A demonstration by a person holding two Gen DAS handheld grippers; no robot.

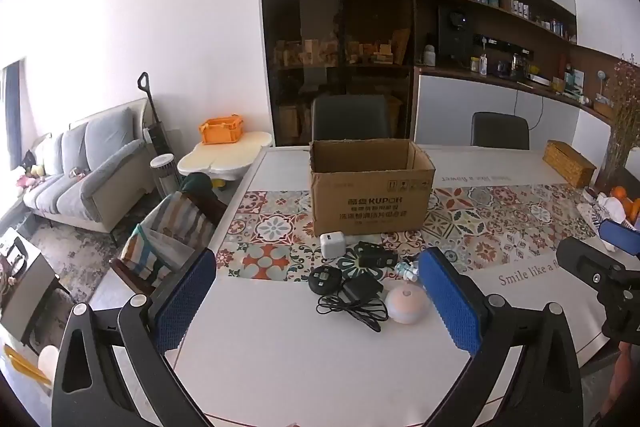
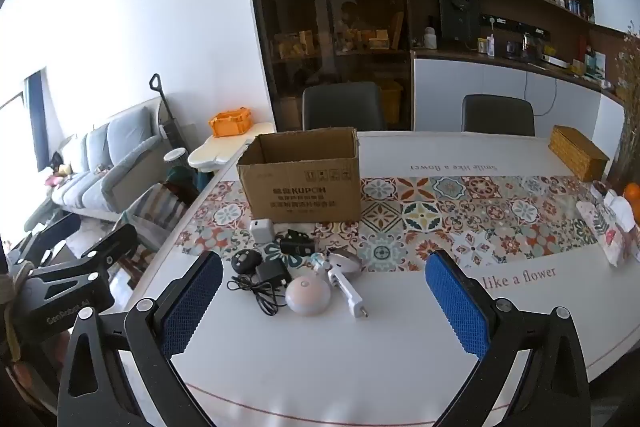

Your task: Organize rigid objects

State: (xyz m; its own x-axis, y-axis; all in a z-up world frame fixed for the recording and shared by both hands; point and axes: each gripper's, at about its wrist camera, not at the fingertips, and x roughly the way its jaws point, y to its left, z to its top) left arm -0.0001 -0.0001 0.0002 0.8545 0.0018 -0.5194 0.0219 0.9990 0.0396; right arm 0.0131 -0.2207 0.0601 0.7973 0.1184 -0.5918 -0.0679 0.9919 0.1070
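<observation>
Clutter of small electronics sits on the white dining table (image 2: 400, 347) just in front of an open cardboard box (image 2: 304, 183), which stands upright on the patterned tile-print runner (image 2: 460, 211) with its flaps up and "KUPOH" printed on its near side. From my remote seat I see both handheld grippers tipped downward above the table's near edge. My left gripper (image 1: 316, 299) has its blue-padded fingers (image 1: 450, 297) spread wide with nothing between them, and my right gripper (image 2: 324, 303) is likewise released and empty, its pads (image 2: 456, 307) well apart. Nearest the box lies a white cube charger (image 2: 262, 230), with a black rectangular device (image 2: 297, 246) just beside it. In front of those are a round black puck (image 2: 246, 261), a black power adapter (image 2: 273, 273) with its cord (image 2: 256, 293) coiled loosely on the tabletop, and a pale pink dome-shaped gadget (image 2: 308, 295) close to the adapter. The right wrist view also shows a white plug-ended bar (image 2: 348, 293) lying aslant beside the dome, a small bottle-like item (image 2: 318, 261) and a silvery rounded object (image 2: 346, 261) behind it; what these last two are I cannot tell. A woven box (image 2: 578, 153) rests far off at the table's right end. In the left wrist view my right gripper's body (image 1: 600, 275) shows at the right edge.
</observation>
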